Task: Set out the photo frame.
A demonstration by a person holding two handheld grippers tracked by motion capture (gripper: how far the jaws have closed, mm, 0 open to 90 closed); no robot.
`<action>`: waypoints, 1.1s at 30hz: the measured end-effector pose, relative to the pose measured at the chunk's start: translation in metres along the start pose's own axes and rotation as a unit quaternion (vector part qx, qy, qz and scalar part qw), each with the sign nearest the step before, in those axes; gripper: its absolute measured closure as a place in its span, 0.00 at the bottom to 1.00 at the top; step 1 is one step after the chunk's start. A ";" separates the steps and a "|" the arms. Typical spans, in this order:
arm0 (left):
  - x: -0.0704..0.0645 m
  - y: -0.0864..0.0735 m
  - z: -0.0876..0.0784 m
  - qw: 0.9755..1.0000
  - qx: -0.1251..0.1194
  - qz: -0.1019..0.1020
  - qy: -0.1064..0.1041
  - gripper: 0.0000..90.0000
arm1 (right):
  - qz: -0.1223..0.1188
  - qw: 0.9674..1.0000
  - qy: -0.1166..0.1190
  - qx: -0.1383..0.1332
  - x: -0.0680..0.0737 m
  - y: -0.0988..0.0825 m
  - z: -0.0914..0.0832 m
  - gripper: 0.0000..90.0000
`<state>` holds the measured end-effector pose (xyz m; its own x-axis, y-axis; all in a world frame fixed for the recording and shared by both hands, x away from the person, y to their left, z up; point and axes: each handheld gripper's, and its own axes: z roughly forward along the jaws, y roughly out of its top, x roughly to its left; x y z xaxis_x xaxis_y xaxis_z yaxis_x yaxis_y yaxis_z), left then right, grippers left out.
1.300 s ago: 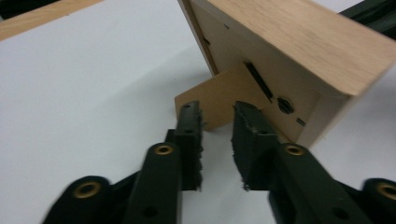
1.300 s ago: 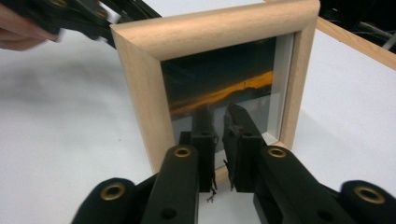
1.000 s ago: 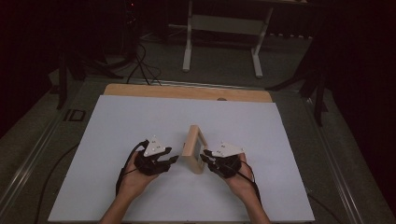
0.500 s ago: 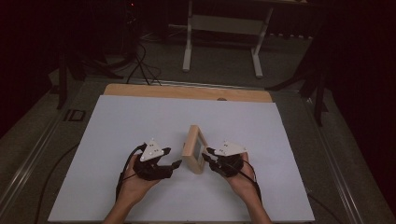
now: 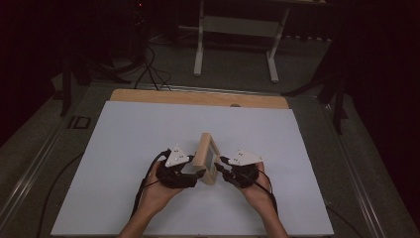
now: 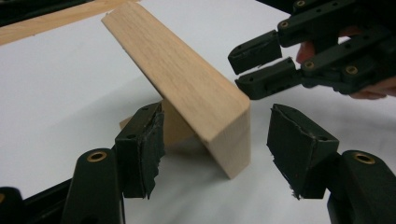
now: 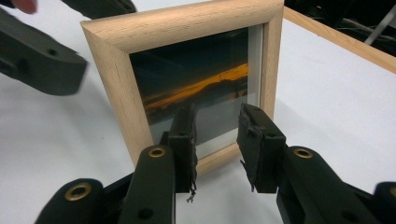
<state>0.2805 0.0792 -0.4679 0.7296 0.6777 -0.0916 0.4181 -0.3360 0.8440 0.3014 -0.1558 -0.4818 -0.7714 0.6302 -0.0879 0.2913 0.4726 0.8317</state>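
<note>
Two grippers, both open, gripping nothing: left gripper (image 6: 212,154) just spread around pale wooden picture frame (image 5: 207,157); right gripper (image 7: 215,149) widening. Best back off slowly.

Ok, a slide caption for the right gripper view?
Open right gripper faces a light wooden picture frame standing on the white table.

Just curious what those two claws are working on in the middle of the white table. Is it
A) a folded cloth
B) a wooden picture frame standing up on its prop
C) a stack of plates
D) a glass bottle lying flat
B: the wooden picture frame stands tilted on the white table, its glass pane facing the right claw and a wooden prop behind it.
</note>
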 end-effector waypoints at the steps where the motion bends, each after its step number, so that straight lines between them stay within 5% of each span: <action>1: 0.000 0.001 0.002 1.000 0.001 -0.004 0.000 0.41 | 0.000 1.000 0.000 0.000 0.000 0.000 0.000 0.74; 17: 0.002 0.008 0.018 0.999 0.009 -0.034 -0.001 0.47 | 0.006 1.000 -0.004 -0.006 -0.005 0.000 -0.005 0.74; 24: 0.003 0.009 0.015 1.000 0.011 -0.020 0.000 0.66 | 0.009 1.000 -0.006 -0.008 -0.007 0.000 -0.006 0.74; 33: 0.016 0.011 0.010 1.000 0.028 -0.009 -0.011 0.67 | 0.012 1.000 -0.009 -0.011 -0.009 0.000 -0.007 0.74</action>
<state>0.3022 0.0799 -0.4651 0.7332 0.6698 -0.1175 0.4596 -0.3606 0.8116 0.3042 -0.1657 -0.4771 -0.7545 0.6517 -0.0779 0.2965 0.4444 0.8453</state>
